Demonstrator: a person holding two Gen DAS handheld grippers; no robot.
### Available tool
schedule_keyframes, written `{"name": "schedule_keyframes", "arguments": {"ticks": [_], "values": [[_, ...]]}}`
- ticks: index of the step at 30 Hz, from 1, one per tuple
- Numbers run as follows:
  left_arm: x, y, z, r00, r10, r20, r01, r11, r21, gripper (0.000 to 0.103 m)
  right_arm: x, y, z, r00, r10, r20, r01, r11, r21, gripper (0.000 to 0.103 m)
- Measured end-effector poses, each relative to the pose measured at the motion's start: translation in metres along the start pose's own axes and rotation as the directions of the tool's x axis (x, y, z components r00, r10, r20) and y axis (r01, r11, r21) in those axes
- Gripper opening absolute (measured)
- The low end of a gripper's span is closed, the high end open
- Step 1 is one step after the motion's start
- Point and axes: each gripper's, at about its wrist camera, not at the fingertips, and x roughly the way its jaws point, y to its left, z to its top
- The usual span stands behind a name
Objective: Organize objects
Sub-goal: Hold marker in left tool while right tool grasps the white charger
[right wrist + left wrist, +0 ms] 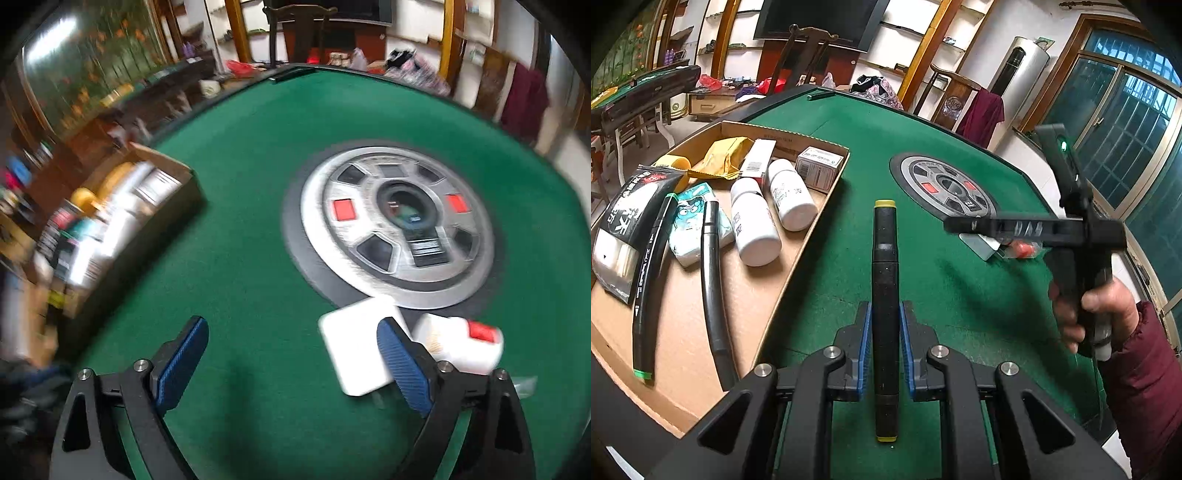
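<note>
My left claw pinches a marker beside the box edge; right claw gapes empty over bare worktop, and only its camera shows the white card.

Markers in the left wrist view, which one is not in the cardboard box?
The yellow-capped marker, clamped in the left tongs over the green table; the green-capped marker lies inside the box.

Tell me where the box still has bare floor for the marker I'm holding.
The cardboard box has bare floor at its near end, right of the black tube and below the two white bottles. The far end, around the yellow envelope and small carton, is crowded. The left gripper grips the marker.
</note>
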Motion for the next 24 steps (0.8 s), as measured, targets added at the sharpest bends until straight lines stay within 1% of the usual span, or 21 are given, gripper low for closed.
{"name": "schedule_keyframes", "arguments": {"ticks": [1,2,3,4,6,7,8,10,11,12,13,14,15,16,17,18,20,22,24], "values": [[-0.001,-0.001,0.0,1.0,0.0,0.001,0.0,1.0,0.001,0.015,0.0,-0.006,0.002,1.0,0.012,0.006,-0.012,0.999,0.034,0.095],[-0.001,-0.001,-0.001,1.0,-0.001,0.002,0.001,1.0,0.002,0.015,0.001,-0.012,0.005,1.0,0.0,0.012,-0.001,0.998,0.063,0.095],[-0.001,-0.002,-0.002,1.0,-0.002,0.001,0.002,1.0,0.005,0.015,0.002,-0.019,0.007,0.999,-0.033,0.019,0.031,0.996,0.082,0.095],[-0.002,-0.002,-0.002,1.0,-0.004,-0.001,0.004,1.0,0.007,0.015,0.004,-0.023,0.009,0.998,-0.055,0.013,0.053,0.994,0.094,0.095],[0.0,-0.003,-0.002,1.0,-0.008,-0.004,0.008,1.0,0.01,0.015,0.013,-0.03,0.01,0.998,-0.055,-0.026,0.058,0.993,0.103,0.096],[0.001,-0.004,-0.003,1.0,-0.011,-0.007,0.011,1.0,0.011,0.015,0.013,-0.027,0.01,0.997,-0.072,-0.022,0.074,0.994,0.08,0.096],[0.002,-0.004,-0.003,1.0,-0.013,-0.01,0.013,1.0,0.012,0.015,0.015,-0.023,0.008,0.997,-0.068,-0.041,0.071,0.996,0.062,0.097],[0.004,-0.005,-0.004,1.0,-0.017,-0.016,0.017,1.0,0.011,0.015,0.022,-0.013,0.005,0.995,-0.024,-0.096,0.027,0.999,0.028,0.097],[0.005,-0.005,-0.004,1.0,-0.02,-0.02,0.02,1.0,0.009,0.015,0.029,-0.009,0.002,0.991,-0.009,-0.137,0.01,1.0,0.012,0.097],[0.006,-0.005,-0.004,1.0,-0.022,-0.022,0.022,1.0,0.01,0.015,0.03,0.0,0.0,0.991,-0.068,-0.119,0.063,0.997,-0.044,0.096],[0.006,-0.006,-0.004,1.0,-0.02,-0.024,0.02,1.0,0.014,0.015,0.033,0.004,-0.001,0.988,-0.099,-0.117,0.092,0.994,-0.065,0.096],[0.007,-0.006,-0.005,1.0,-0.017,-0.025,0.017,1.0,0.016,0.015,0.034,0.006,-0.002,0.986,-0.122,-0.112,0.115,0.991,-0.068,0.091],[0.006,-0.006,-0.005,1.0,-0.016,-0.025,0.017,1.0,0.016,0.015,0.033,0.006,-0.002,0.983,-0.158,-0.092,0.154,0.987,-0.05,0.083],[0.006,-0.006,-0.005,1.0,-0.016,-0.023,0.016,1.0,0.016,0.015,0.031,0.005,-0.001,0.983,-0.164,-0.083,0.163,0.986,-0.025,0.075],[0.006,-0.006,-0.006,1.0,-0.013,-0.021,0.013,1.0,0.016,0.015,0.028,0.002,-0.001,0.981,-0.18,-0.071,0.181,0.984,0.004,0.055],[0.005,-0.006,-0.006,1.0,-0.009,-0.018,0.009,1.0,0.017,0.015,0.024,-0.002,-0.002,0.981,-0.184,-0.065,0.187,0.981,0.041,0.049],[0.004,-0.006,-0.007,1.0,-0.001,-0.013,0.001,1.0,0.021,0.015,0.02,-0.01,-0.006,0.987,-0.153,-0.05,0.158,0.981,0.113,0.049],[0.002,-0.009,-0.008,1.0,0.016,-0.005,-0.016,0.999,0.033,0.015,0.015,-0.013,-0.014,0.986,-0.161,-0.039,0.165,0.976,0.143,0.049],[0.001,-0.011,-0.009,1.0,0.026,0.001,-0.026,0.999,0.041,0.015,0.009,-0.013,-0.023,0.988,-0.151,-0.025,0.153,0.973,0.172,0.049]]}}
